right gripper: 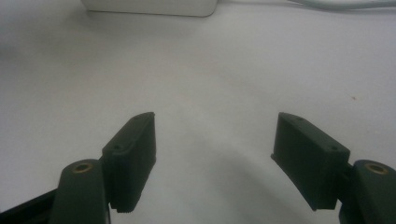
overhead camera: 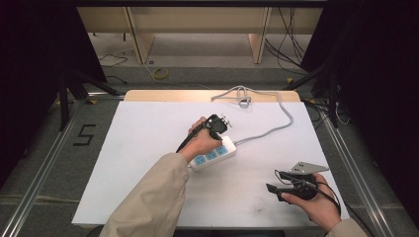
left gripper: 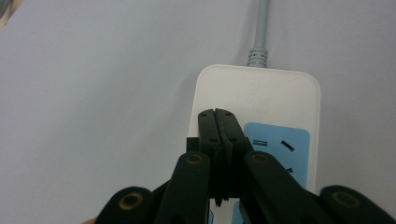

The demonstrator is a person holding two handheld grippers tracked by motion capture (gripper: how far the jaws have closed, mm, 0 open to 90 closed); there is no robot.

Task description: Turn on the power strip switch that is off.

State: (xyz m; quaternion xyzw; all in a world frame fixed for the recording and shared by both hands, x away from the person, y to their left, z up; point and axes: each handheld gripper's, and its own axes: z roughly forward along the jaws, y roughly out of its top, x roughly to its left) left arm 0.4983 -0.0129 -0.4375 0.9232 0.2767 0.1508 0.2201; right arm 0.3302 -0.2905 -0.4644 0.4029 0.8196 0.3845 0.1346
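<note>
Left tongs point(left gripper: 219, 116) on the power strip point(left gripper: 261, 93)

Pressed shut at mid-frame, I judge to steady it; my right tongs point(right gripper: 215, 158) gape wide, idle, lower right.

White power strip point(left gripper: 280, 93) with light-blue socket panels, grey cable point(left gripper: 258, 28), under black left gripper point(left gripper: 218, 116); white table point(overhead camera: 148, 148) beneath.

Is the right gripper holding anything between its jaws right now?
No, the right gripper has its jaws spread wide apart with just the bare white table between them.
</note>
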